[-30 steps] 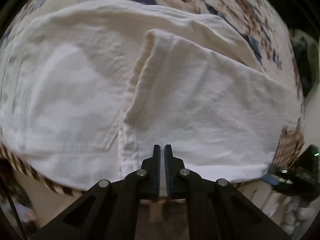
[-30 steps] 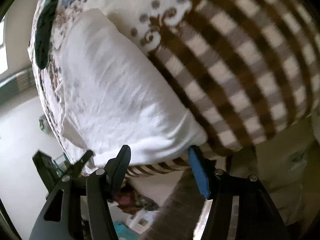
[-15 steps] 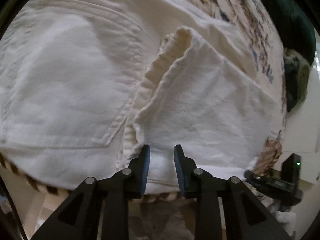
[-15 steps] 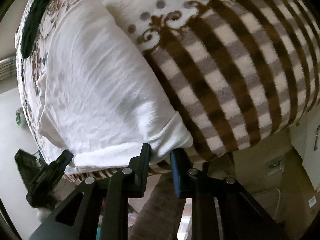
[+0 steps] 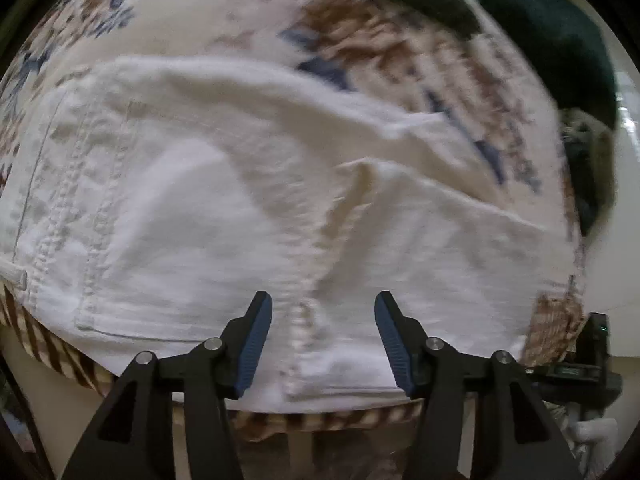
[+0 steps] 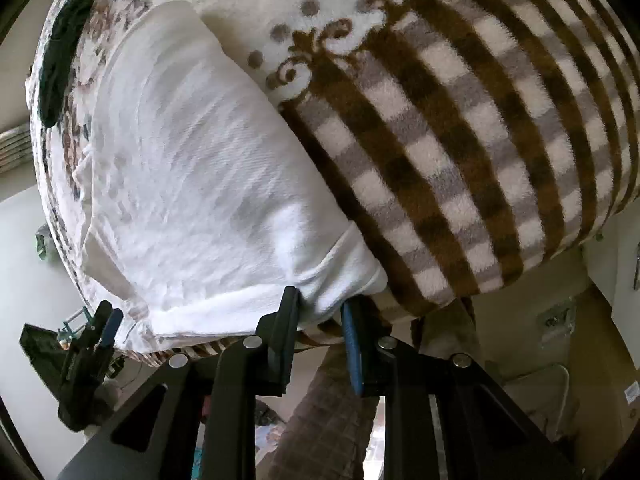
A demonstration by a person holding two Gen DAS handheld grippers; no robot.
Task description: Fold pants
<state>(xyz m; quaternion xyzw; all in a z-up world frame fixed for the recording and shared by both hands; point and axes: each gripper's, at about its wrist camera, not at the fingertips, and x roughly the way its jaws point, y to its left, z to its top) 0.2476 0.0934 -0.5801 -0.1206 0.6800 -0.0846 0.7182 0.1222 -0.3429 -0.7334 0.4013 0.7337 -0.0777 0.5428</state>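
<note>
White pants [image 5: 224,208] lie folded on a patterned blanket, with a leg folded back over the seat and pocket. My left gripper [image 5: 323,344] is open and empty, its jaws wide apart over the near edge of the pants. In the right wrist view the pants [image 6: 192,184] lie at the left. My right gripper [image 6: 320,320] has its jaws close together around the near corner fold of the pants, pinching the cloth at the blanket's edge. The left gripper also shows in the right wrist view [image 6: 106,326].
The blanket has a brown and grey check part [image 6: 460,152] and a floral part [image 5: 360,48]. A dark green garment [image 5: 540,28] lies at the far side. The bed edge is right below both grippers, with floor beyond.
My left gripper has opened wide and let go of the pants' folded edge, and its view has shifted. My right gripper has closed from wide open onto the corner of the pants.
</note>
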